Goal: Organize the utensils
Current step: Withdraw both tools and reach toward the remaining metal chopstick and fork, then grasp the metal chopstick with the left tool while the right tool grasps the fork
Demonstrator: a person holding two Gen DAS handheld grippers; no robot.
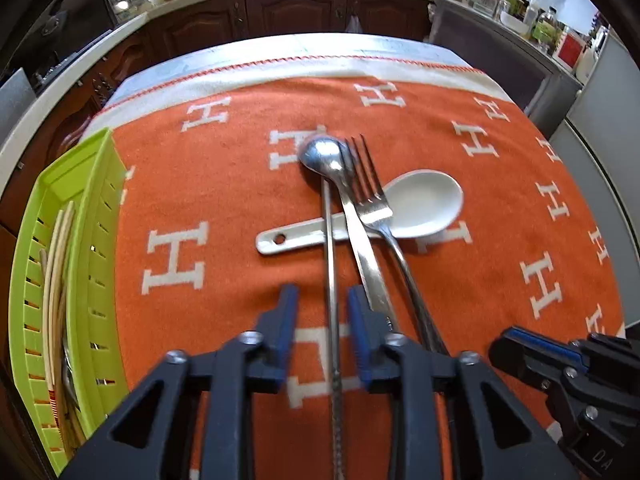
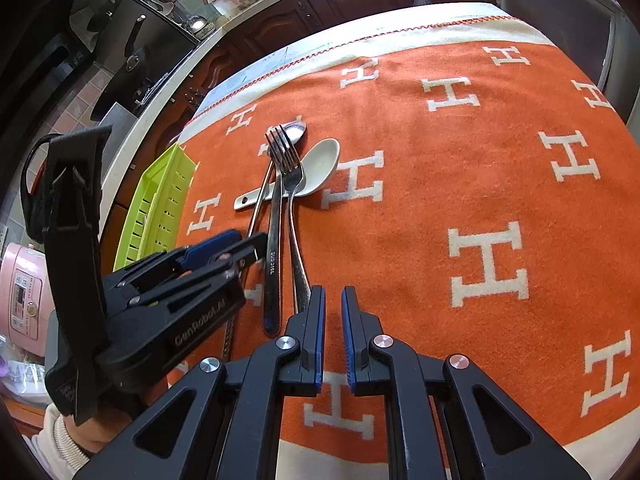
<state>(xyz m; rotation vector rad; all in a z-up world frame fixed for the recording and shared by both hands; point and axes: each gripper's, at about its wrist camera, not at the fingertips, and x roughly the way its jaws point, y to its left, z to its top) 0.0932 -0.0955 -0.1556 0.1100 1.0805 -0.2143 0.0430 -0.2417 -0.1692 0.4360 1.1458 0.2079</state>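
Steel spoon lengthwise, bowl away from left tool.

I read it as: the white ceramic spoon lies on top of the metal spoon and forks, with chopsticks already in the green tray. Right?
Not quite: the white ceramic spoon lies underneath; the metal spoon and forks cross over it, as the left wrist view shows. Chopsticks are indeed in the green tray.
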